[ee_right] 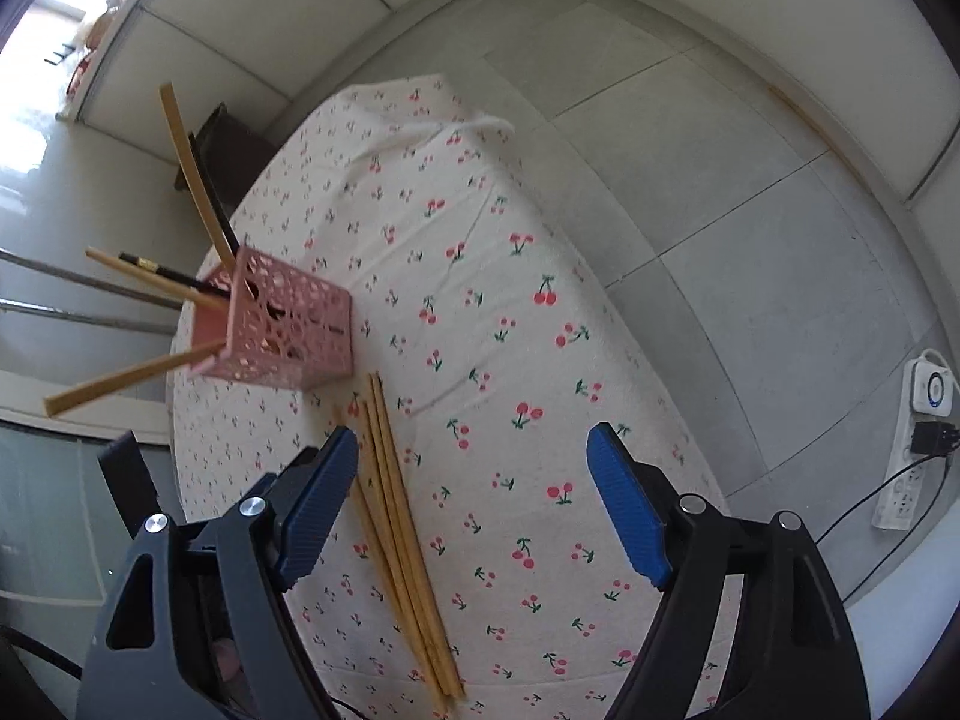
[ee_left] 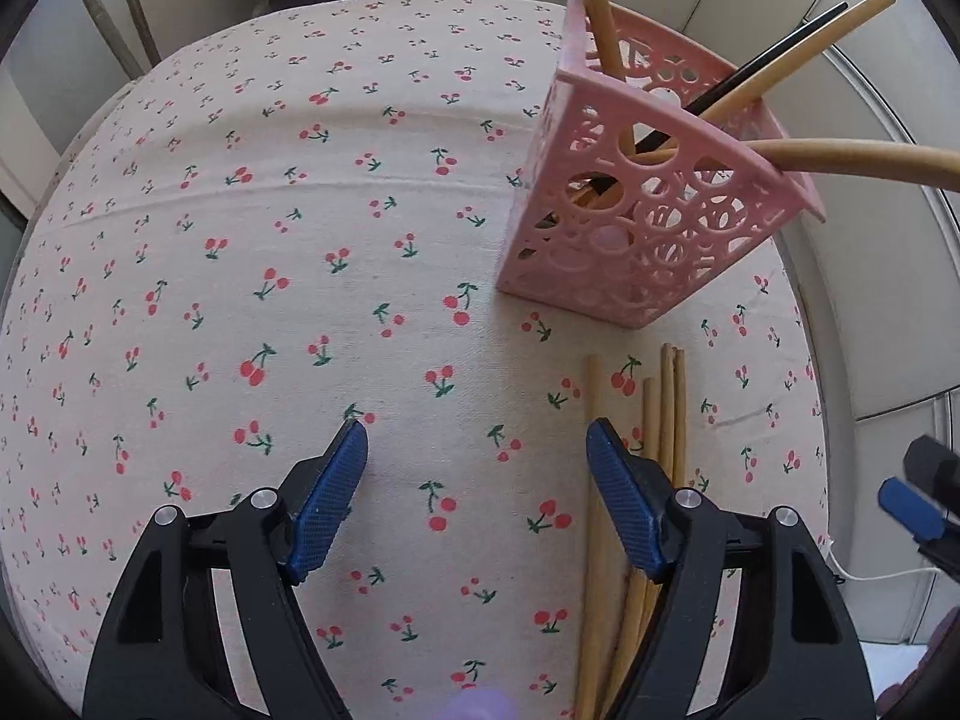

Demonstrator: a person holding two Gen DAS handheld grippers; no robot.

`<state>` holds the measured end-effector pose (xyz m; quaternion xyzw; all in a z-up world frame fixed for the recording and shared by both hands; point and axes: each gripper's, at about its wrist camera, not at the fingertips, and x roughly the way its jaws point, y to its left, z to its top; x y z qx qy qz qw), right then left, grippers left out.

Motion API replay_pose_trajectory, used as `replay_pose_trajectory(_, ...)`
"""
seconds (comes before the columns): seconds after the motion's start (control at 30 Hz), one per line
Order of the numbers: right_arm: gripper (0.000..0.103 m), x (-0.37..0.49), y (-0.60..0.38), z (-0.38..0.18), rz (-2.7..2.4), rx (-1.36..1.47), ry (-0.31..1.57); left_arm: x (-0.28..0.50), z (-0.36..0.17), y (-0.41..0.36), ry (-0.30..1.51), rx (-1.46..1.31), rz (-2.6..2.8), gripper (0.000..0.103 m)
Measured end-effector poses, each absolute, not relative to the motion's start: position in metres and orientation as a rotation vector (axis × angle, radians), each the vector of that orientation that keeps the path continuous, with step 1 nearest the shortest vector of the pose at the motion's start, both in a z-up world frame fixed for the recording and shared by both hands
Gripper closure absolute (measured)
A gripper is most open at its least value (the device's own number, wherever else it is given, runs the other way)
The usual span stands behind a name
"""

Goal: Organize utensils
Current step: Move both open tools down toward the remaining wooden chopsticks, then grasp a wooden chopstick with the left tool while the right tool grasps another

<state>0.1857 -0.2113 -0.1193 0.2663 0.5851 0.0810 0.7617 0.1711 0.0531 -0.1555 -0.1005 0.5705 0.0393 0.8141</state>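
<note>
Perforated pink holder (ee_left: pixel 648 222) — slender wooden chopsticks (ee_right: pixel 396 516) beside.

My right tool (ee_right: pixel 474 456) hangs open over the table (ee_right: pixel 540 360); loose chopsticks (ee_right: pixel 396 516) lie by its left finger, pink basket (ee_right: pixel 288 330) w/ chopsticks beyond.

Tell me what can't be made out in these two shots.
- Loose chopsticks: near ends hidden behind the left gripper, left wrist view.
- Pink basket: bottom inside hidden by its walls, both views.
- Purple blob: blurred, cut by bottom edge, left view.
- Right gripper: holds nothing.
</note>
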Motion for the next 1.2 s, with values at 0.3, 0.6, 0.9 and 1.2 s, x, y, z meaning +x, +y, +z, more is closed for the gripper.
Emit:
replay_pose_trajectory(0.3,0.026,0.183,-0.2,-0.127,0.18,0.563,1.302,0.175,-0.16,0.046,1.192,-0.22,0.099,0.034)
replay_pose_trajectory(0.6,0.026,0.183,-0.198,-0.132,0.164,0.566,1.327,0.165,-0.175,-0.006,1.101,-0.051,0.09,0.06)
replay_pose_trajectory(0.9,0.026,0.183,-0.171,-0.142,0.188,0.493,1.349,0.145,-0.168,0.007,1.155,-0.033,-0.071,0.098)
replay_pose_trajectory(1.2,0.027,0.188,-0.139,-0.146,0.188,0.421,1.284,0.129,-0.134,0.061,1.117,-0.181,-0.05,0.098)
